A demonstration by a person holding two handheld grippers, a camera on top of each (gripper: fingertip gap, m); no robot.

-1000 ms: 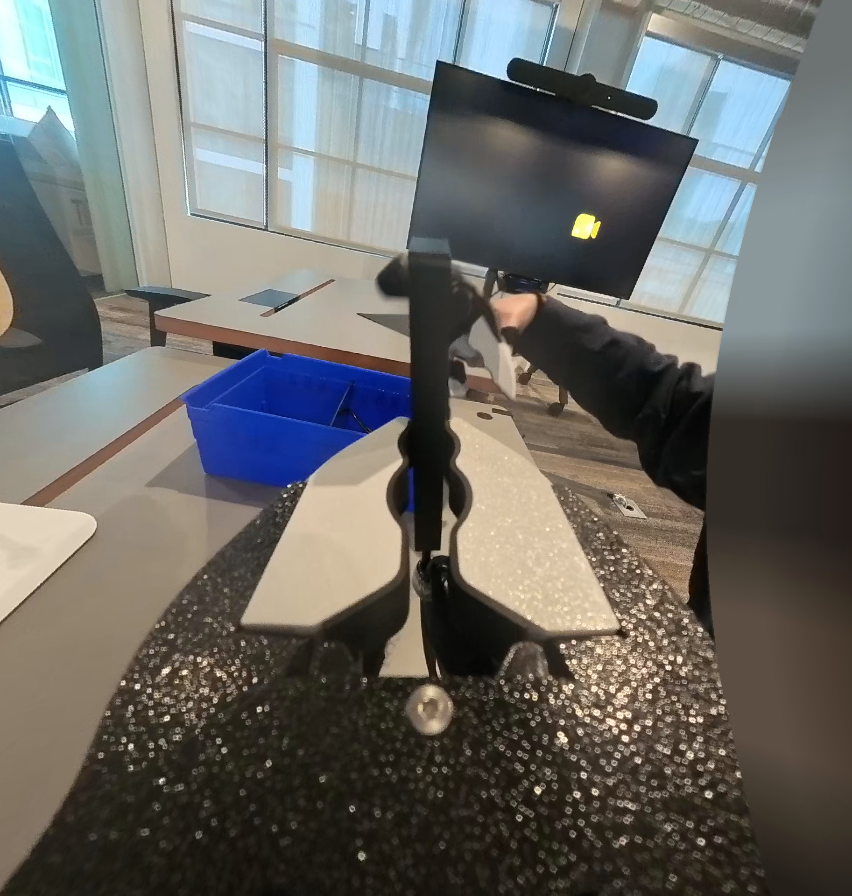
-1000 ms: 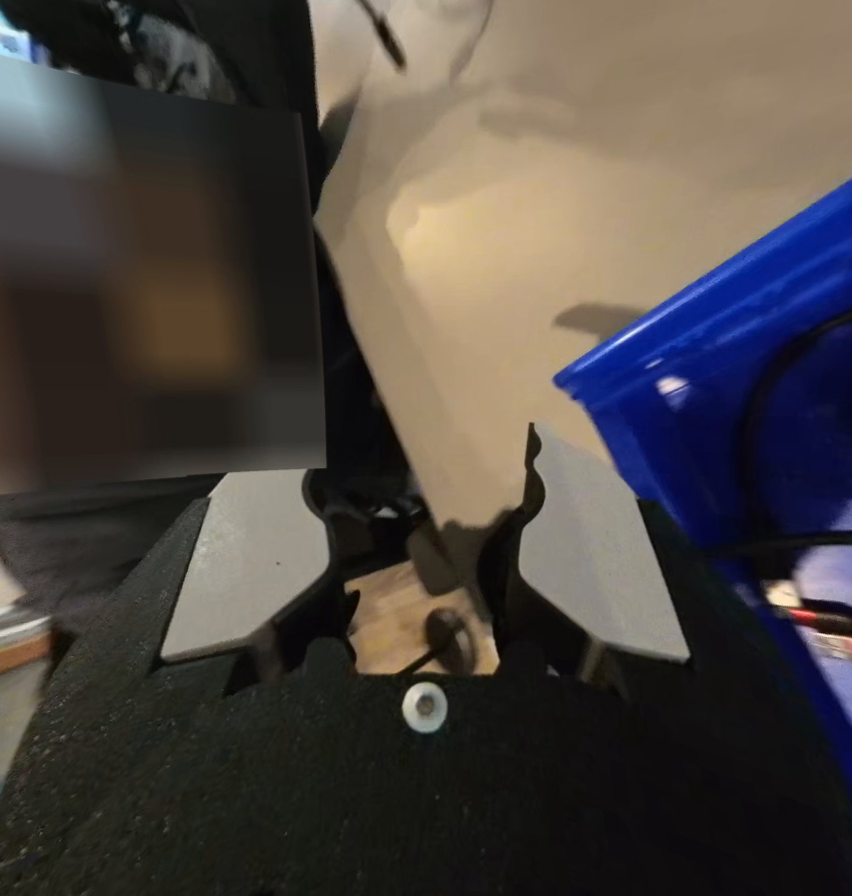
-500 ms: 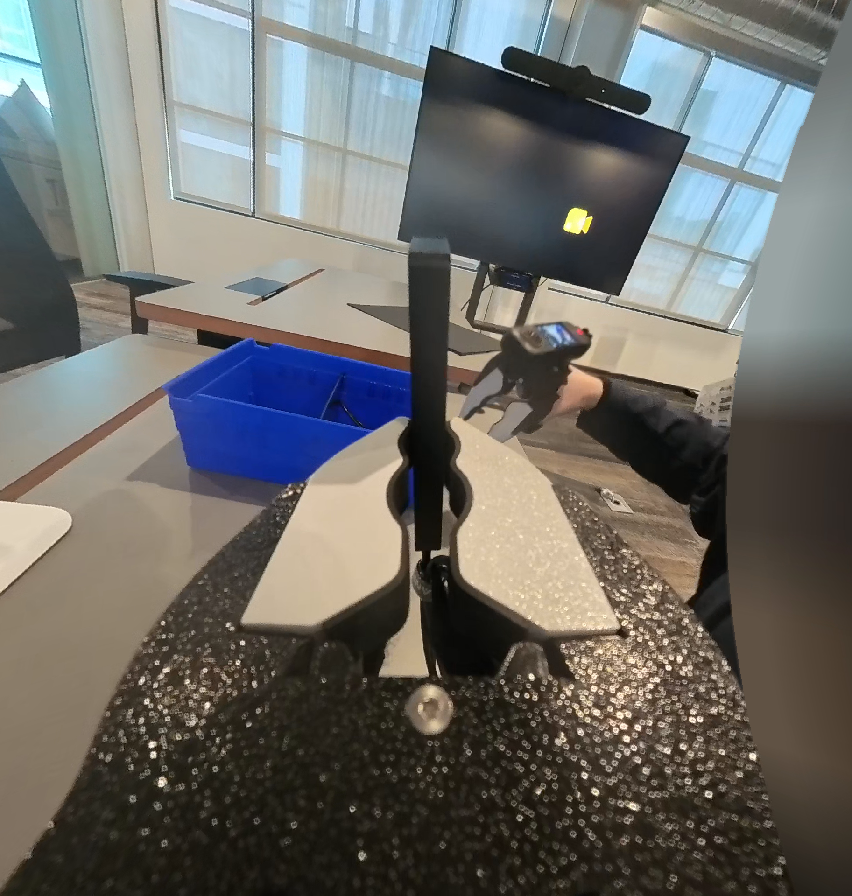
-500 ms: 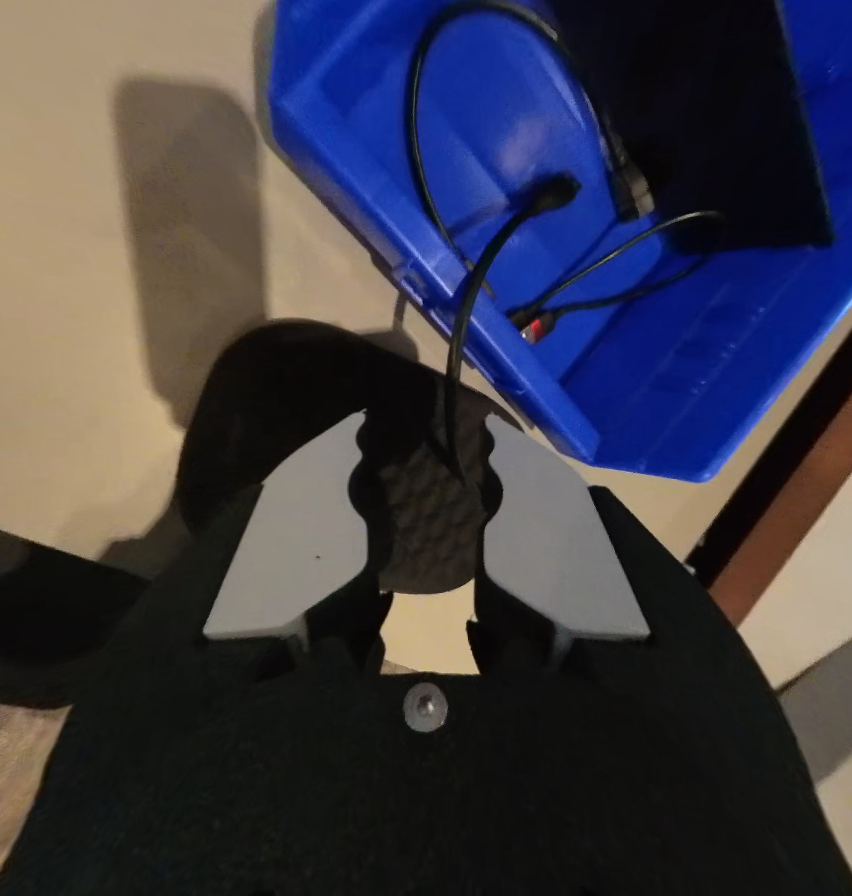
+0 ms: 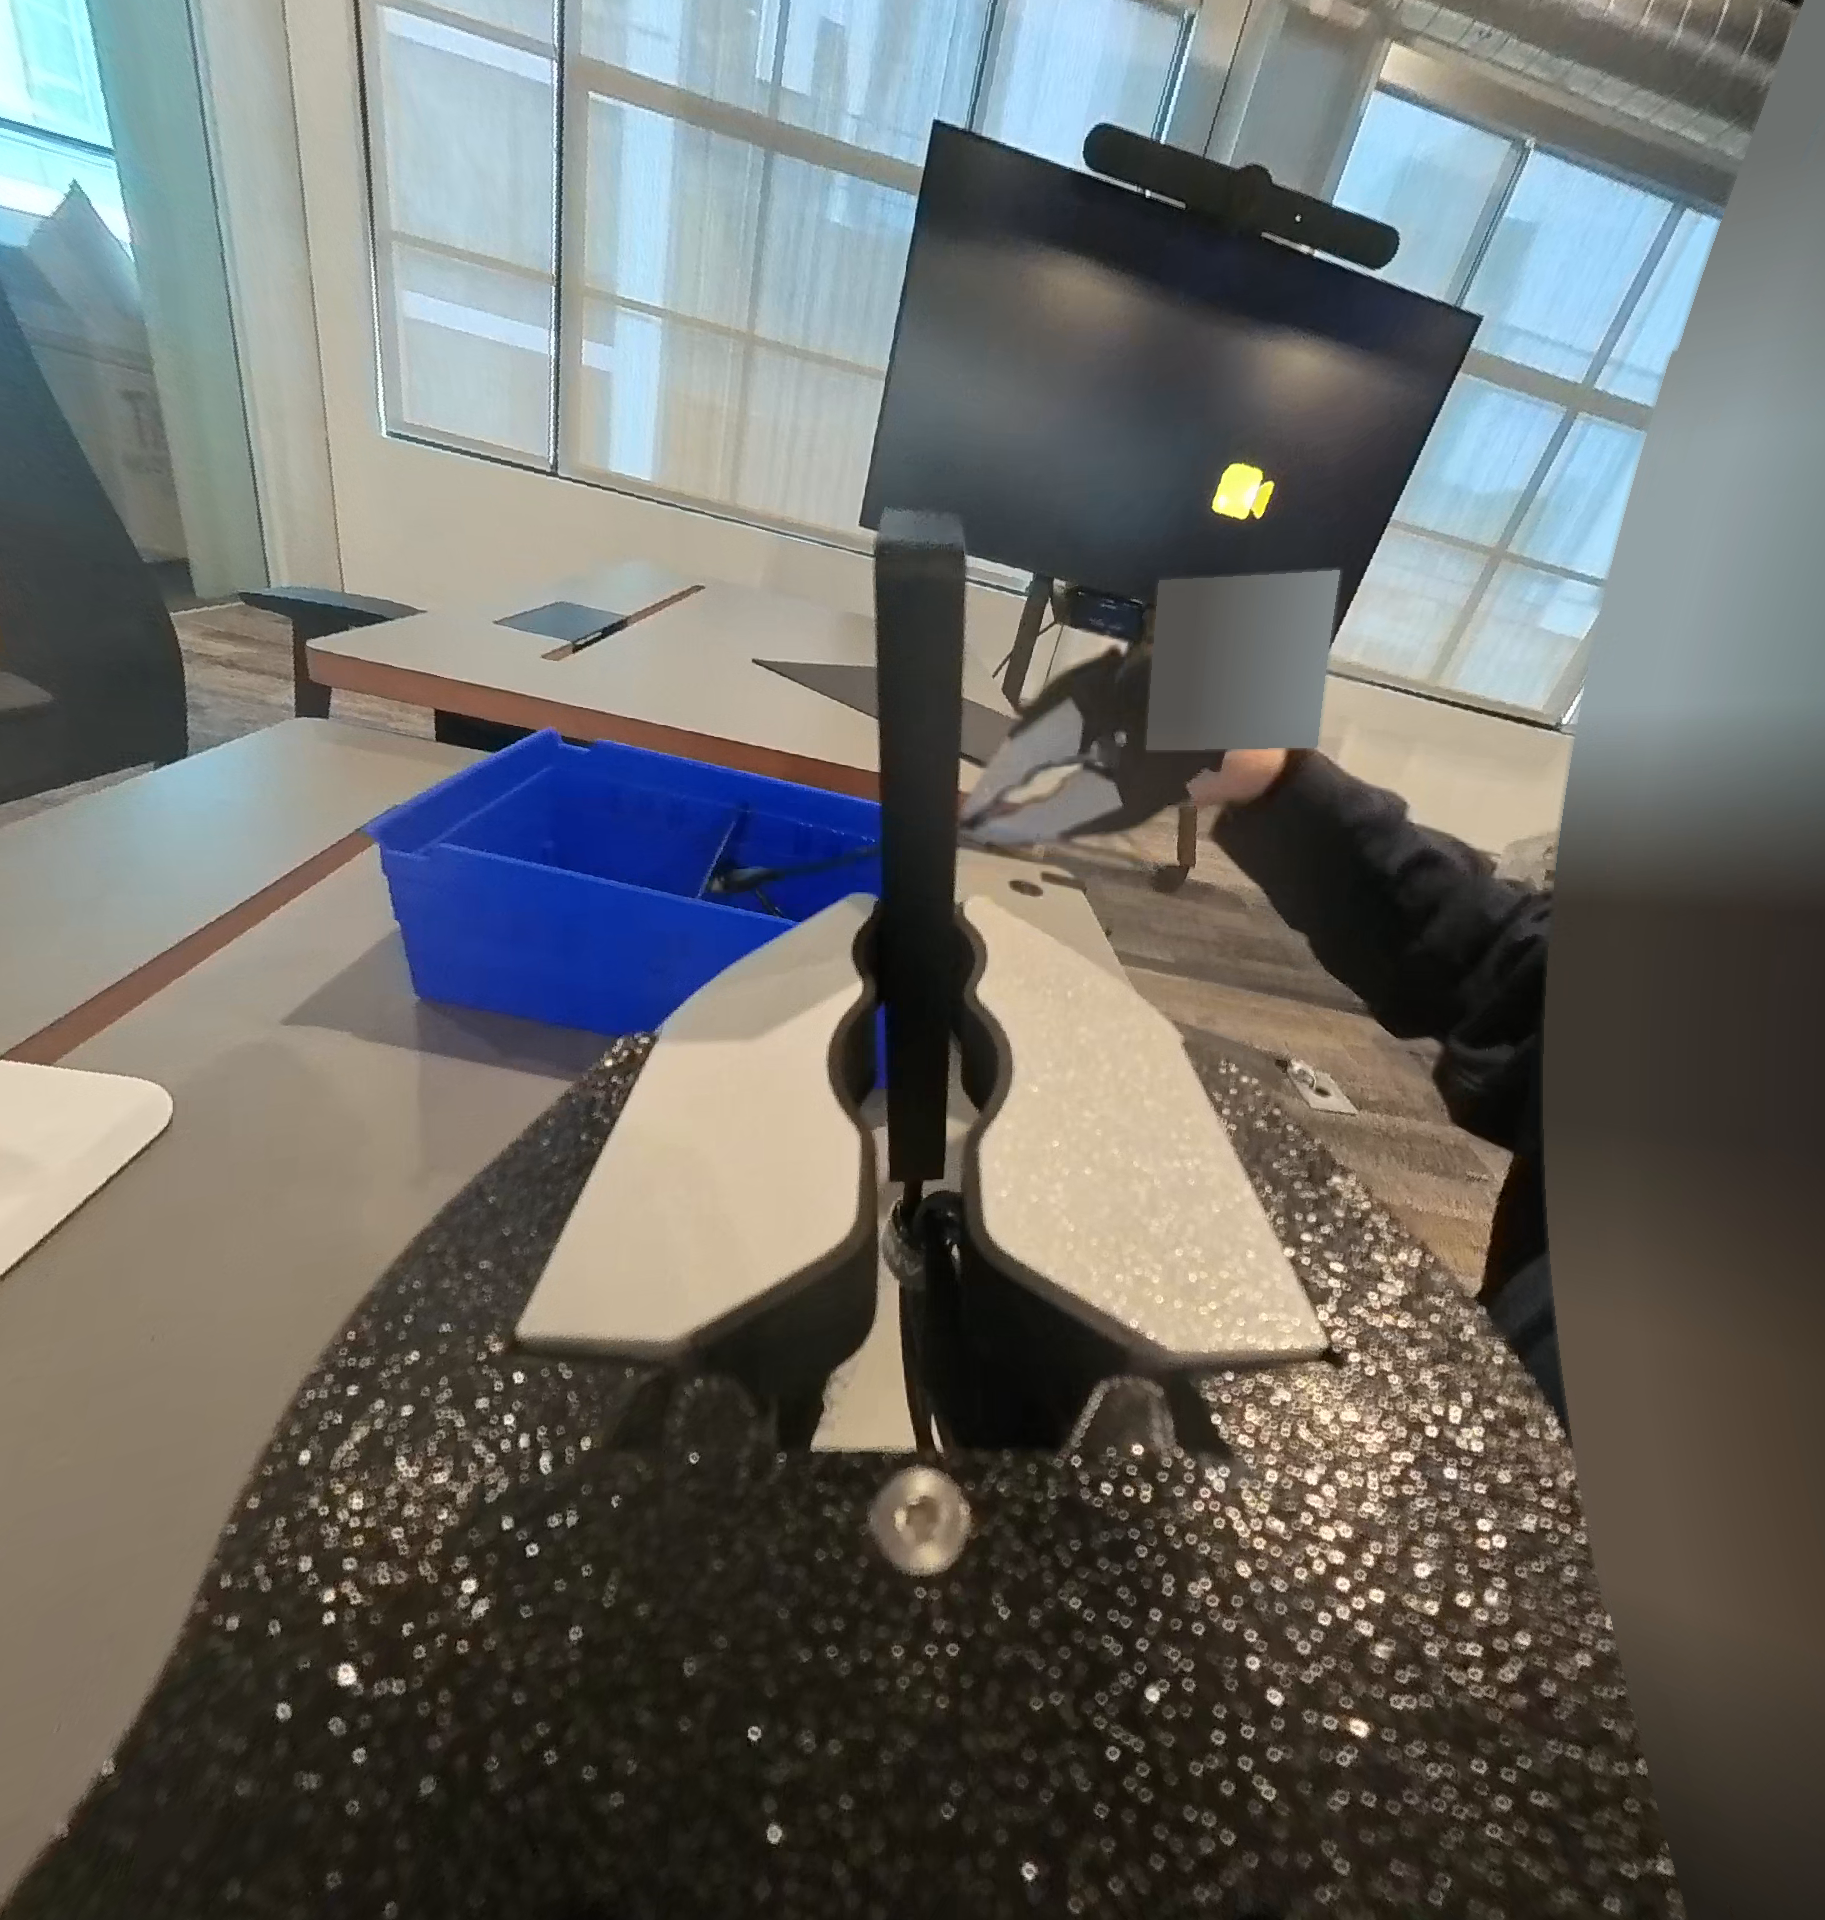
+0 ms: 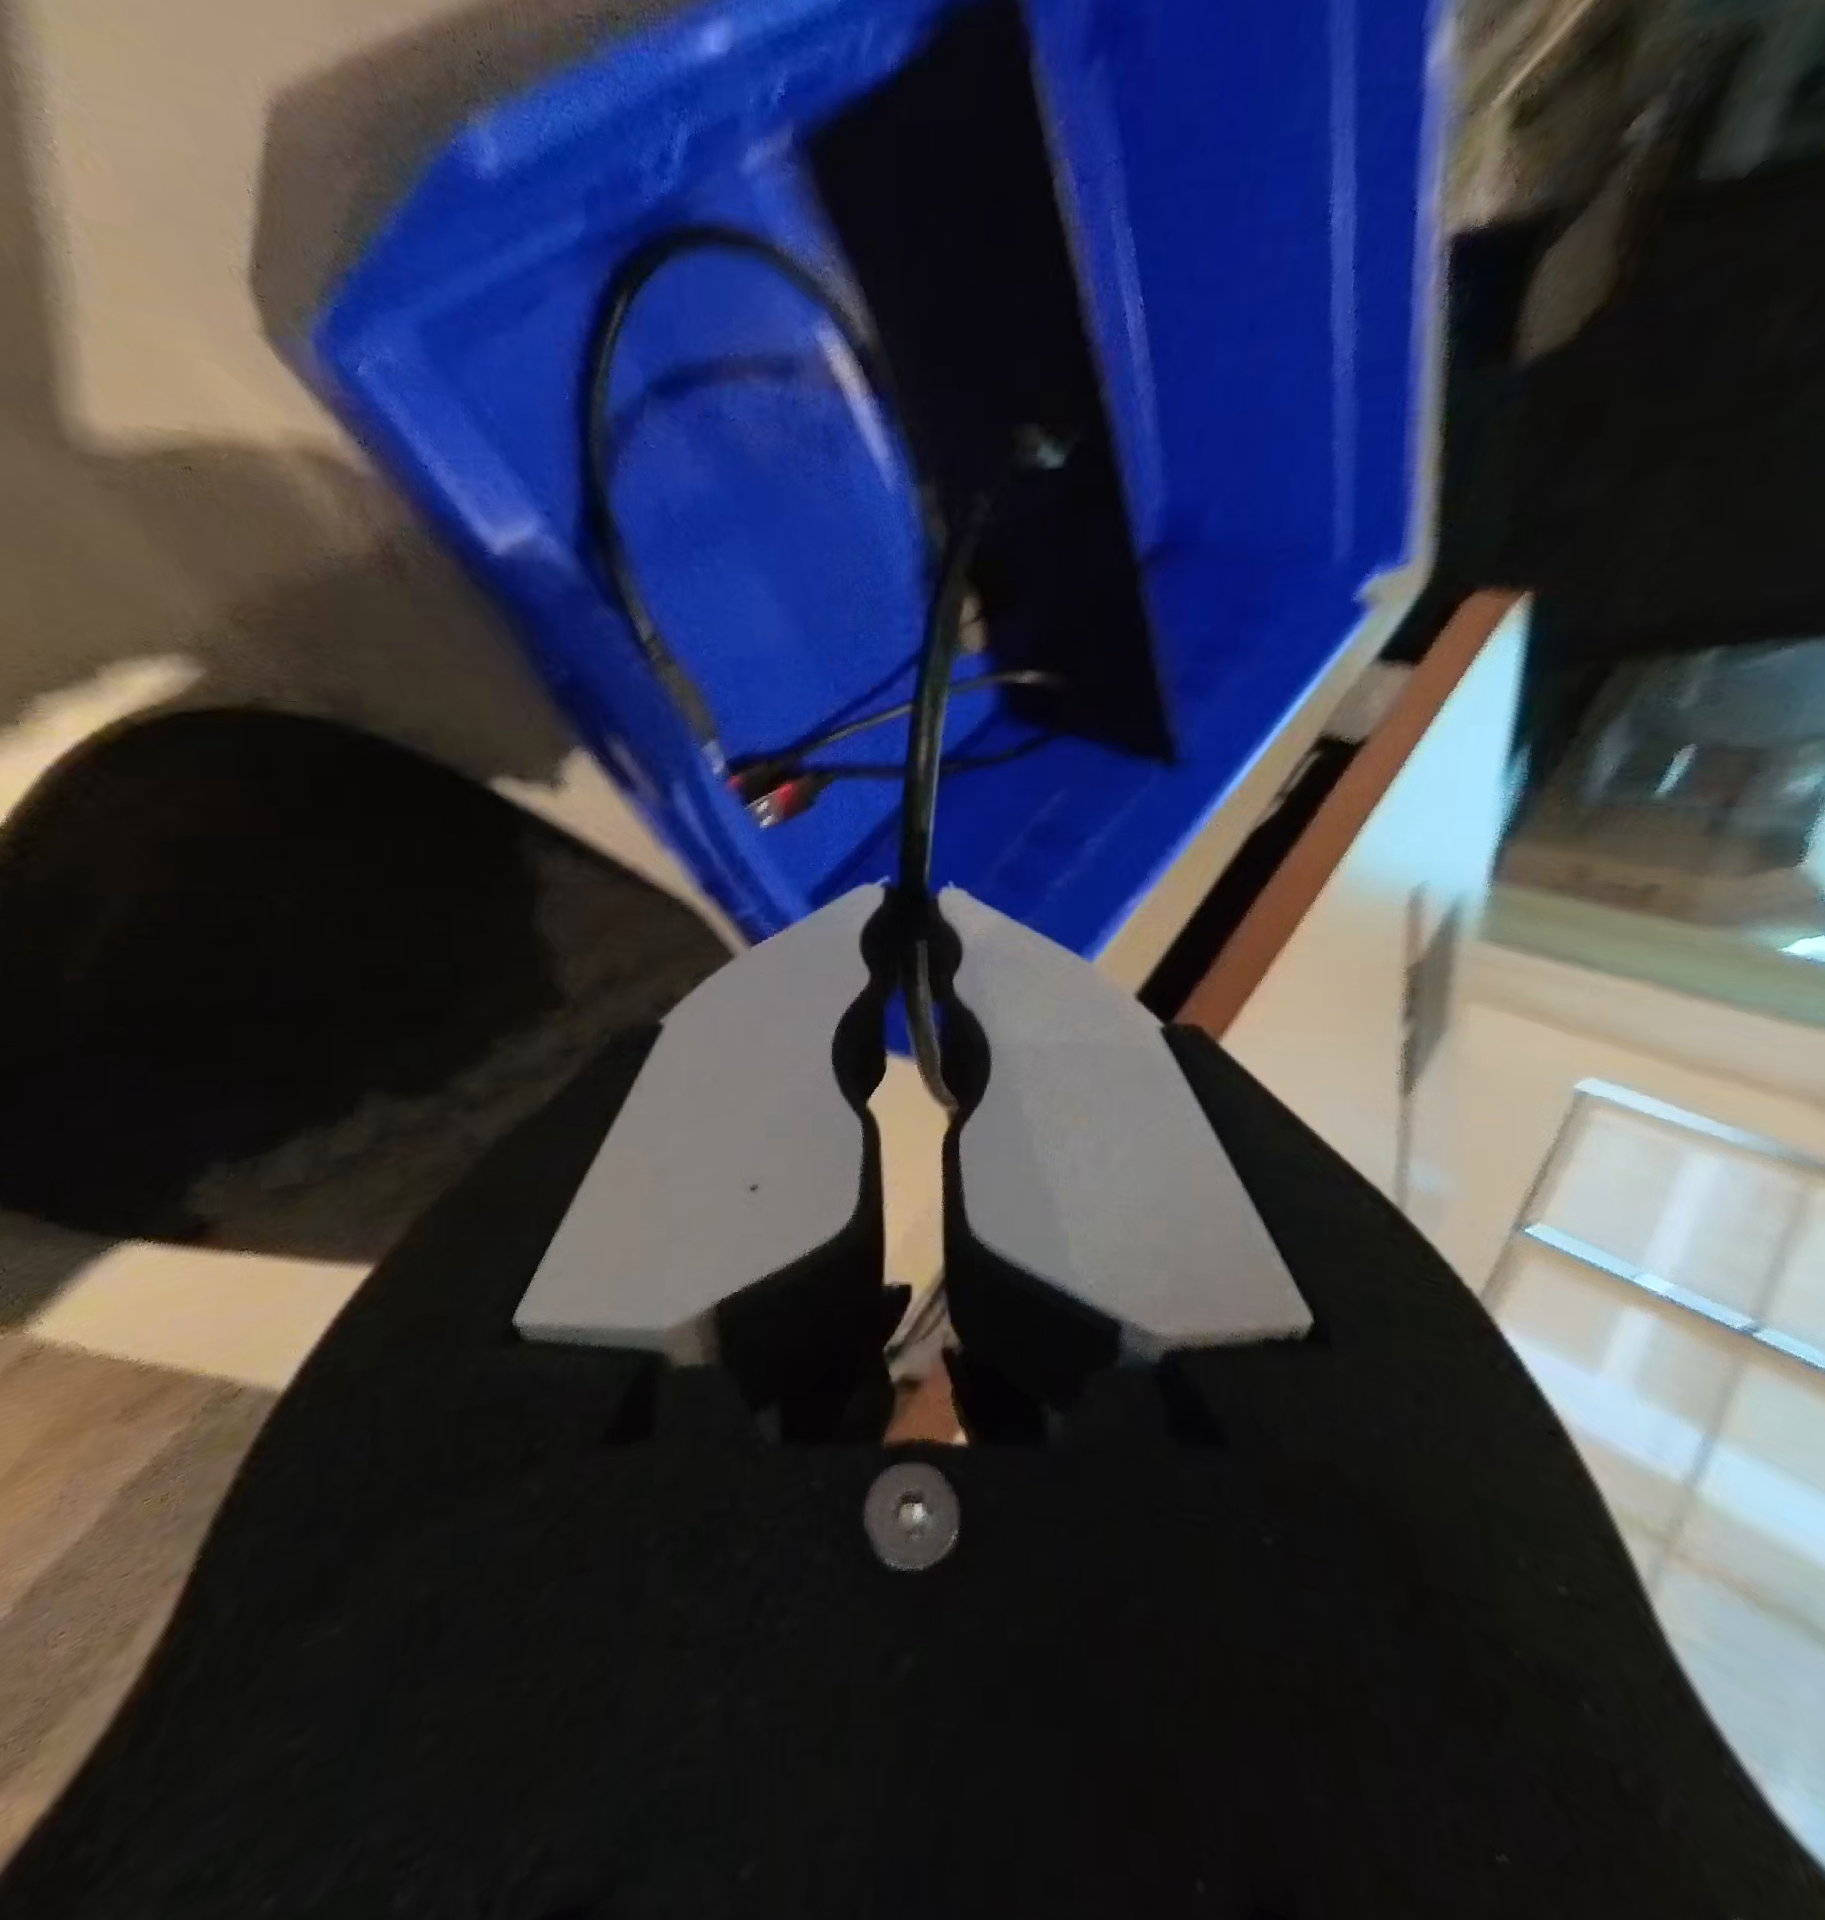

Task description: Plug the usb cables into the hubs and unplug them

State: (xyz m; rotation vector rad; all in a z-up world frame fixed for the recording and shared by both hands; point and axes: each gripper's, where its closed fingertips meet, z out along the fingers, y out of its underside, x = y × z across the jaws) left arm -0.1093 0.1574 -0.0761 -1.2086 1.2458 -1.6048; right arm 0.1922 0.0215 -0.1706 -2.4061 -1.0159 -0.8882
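At 9 o'clock in the left wrist view a white mat [image 5: 25, 1164] lies on the grey bench [image 5: 160, 894], which has a brown edge strip. Behind it stand tall grid windows [image 5: 679, 229], a second grey table [image 5: 617, 665] and, at 1 o'clock, a dark monitor [image 5: 1157, 416] showing a small yellow icon, a camera bar on top. The blue bin [image 5: 575, 925] sits mid-bench. The left tongs [image 5: 920, 997] are clamped on an upright black usb hub [image 5: 920, 790]. The right tongs [image 6: 913, 956] are pinched on a black usb cable [image 6: 929, 748] running into the bin; no writing is legible
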